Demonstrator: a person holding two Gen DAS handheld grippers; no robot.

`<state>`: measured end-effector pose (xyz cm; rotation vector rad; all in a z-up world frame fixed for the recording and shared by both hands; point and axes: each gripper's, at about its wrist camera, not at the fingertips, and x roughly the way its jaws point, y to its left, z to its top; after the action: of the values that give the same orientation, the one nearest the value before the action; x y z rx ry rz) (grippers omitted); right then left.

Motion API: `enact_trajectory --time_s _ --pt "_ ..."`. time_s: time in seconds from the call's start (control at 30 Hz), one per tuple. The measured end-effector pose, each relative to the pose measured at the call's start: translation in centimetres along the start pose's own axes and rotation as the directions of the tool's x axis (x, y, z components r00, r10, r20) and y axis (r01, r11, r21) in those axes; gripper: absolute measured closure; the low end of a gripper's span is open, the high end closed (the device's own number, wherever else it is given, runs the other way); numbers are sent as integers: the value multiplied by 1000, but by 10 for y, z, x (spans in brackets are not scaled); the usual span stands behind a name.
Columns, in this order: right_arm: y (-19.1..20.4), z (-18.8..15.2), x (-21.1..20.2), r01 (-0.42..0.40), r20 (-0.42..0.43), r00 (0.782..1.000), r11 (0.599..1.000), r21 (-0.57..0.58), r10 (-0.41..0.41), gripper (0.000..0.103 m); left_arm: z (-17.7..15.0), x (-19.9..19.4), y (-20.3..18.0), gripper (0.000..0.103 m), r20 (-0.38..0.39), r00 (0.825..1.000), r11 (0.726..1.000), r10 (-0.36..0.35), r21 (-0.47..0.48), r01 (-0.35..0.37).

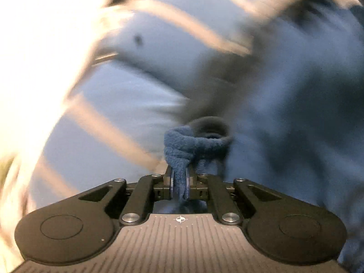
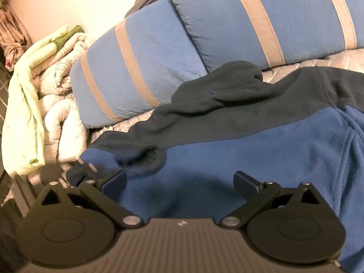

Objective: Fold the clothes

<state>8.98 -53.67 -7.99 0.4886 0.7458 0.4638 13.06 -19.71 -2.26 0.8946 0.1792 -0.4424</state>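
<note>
Left gripper (image 1: 179, 187) first: jaws pinched tight on a bunched tuft of blue fleece (image 1: 182, 150), which sticks straight out ahead of the tips, and a dark cuff-like ring of fabric sits just past the pinch. Everything behind it is smeared with blur, so that hand looks to be on the move, and I can't tell which part of the garment it has.

Right gripper (image 2: 180, 182) now: jaws wide apart, holding nothing, poised low over the fleece (image 2: 227, 150), which lies spread on the bed (image 2: 341, 59). Blue body right under and ahead of the tips; a dark sleeve end (image 2: 145, 161) just ahead of the left finger (image 2: 115, 179). The navy band (image 2: 250, 104) runs across the view, low left to high right, so the long axis lies crosswise to these jaws, not along them.

Further back, two striped pillows (image 2: 147, 72), then a heap of pale bedding (image 2: 56, 91) at far left.

My read: the right hand is nearer the flat cloth; any grab there means dropping straight down.
</note>
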Motion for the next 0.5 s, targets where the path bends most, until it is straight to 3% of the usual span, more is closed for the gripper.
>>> enact_trajectory --time_s 0.07,0.1,0.13,0.17,0.2,0.23,0.3,0.33,0.37,0.4,0.47,0.5 --pt "2 0 -2 -21 6 1000 1000 -11 21 0 6 -5 29 94 7 998 986 68 -153 -66" --pt "2 0 -3 -48 8 999 999 -1 48 0 2 -13 59 94 3 991 951 131 -282 -124" --pt "2 0 -4 -78 9 997 997 11 77 0 -6 -22 88 94 -6 981 894 196 -409 -181" --pt "2 0 -5 -107 11 994 994 23 107 0 -16 -33 116 94 -24 965 815 261 -531 -234" --pt "2 0 -7 -134 17 991 991 31 133 0 -34 -46 143 94 -55 942 704 330 -651 -285" --pt "2 1 -9 -160 23 987 986 38 160 0 -55 -60 167 94 -99 915 574 392 -751 -327" --pt "1 2 -13 -205 37 978 978 48 203 0 -115 -86 194 93 -228 847 278 481 -876 -393" --pt "2 3 -14 -222 44 975 974 49 220 0 -145 -98 205 93 -296 813 128 502 -904 -408" --pt "2 3 -14 -232 46 972 971 53 229 0 -178 -106 208 93 -357 793 2 494 -911 -412" --pt "2 4 -14 -241 48 970 969 58 238 0 -219 -112 206 93 -429 777 -142 461 -900 -412" --pt "1 4 -13 -249 45 968 966 68 246 0 -285 -119 193 94 -517 771 -342 373 -849 -404" --pt "1 4 -11 -247 39 969 966 74 245 0 -314 -118 182 94 -561 765 -420 316 -806 -418"
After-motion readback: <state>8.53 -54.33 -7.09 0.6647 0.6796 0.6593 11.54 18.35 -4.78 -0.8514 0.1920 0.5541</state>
